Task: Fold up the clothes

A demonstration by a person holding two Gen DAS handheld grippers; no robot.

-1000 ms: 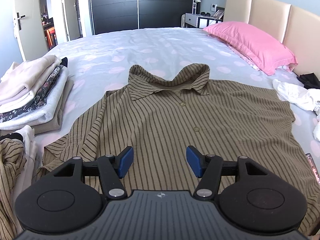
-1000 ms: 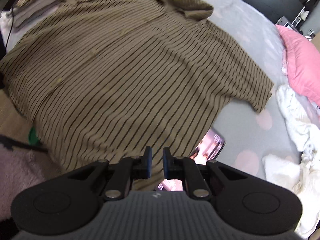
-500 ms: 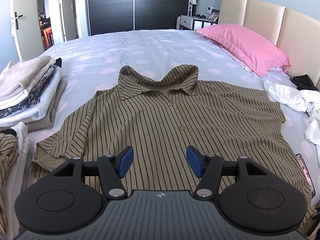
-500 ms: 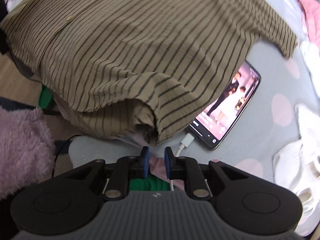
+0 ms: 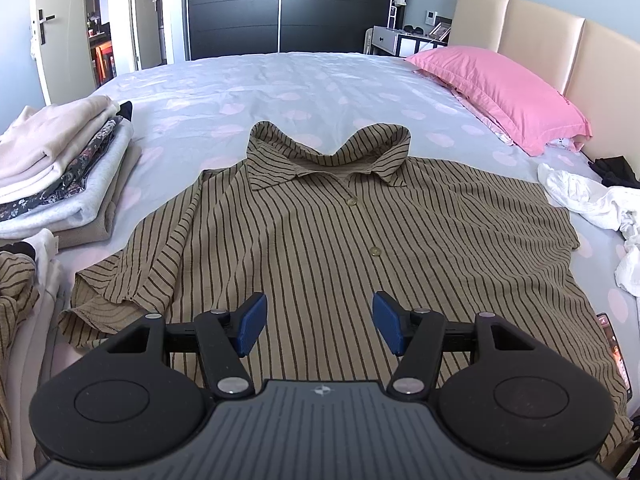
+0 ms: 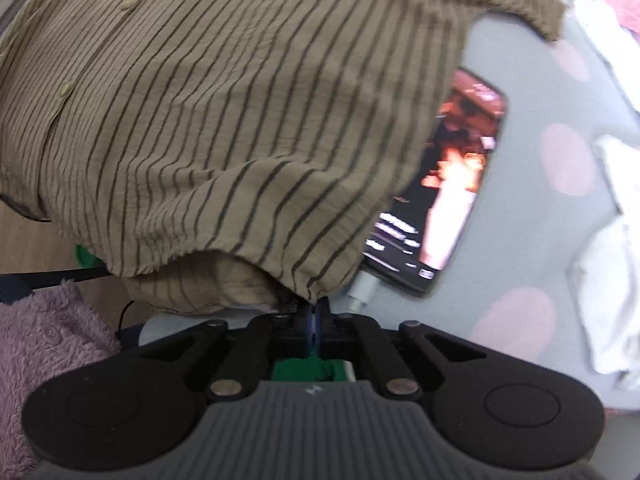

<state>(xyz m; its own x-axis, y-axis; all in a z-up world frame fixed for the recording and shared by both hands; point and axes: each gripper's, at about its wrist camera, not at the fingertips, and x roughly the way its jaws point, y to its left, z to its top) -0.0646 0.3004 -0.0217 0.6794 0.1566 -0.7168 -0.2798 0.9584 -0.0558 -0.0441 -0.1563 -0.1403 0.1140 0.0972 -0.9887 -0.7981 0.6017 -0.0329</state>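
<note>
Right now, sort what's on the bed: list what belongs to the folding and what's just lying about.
Folding job:
- striped shirt
- right gripper, shut on the shirt's hem
- left gripper, open above it
- folded stack

Lying about:
- phone, cable plugged in
- pink pillow
- white cloth, crumpled

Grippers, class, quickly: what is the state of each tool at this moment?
Left tool: open, holding nothing, above the striped shirt.
Right tool: closed on the striped shirt's hem, beside the phone.
</note>
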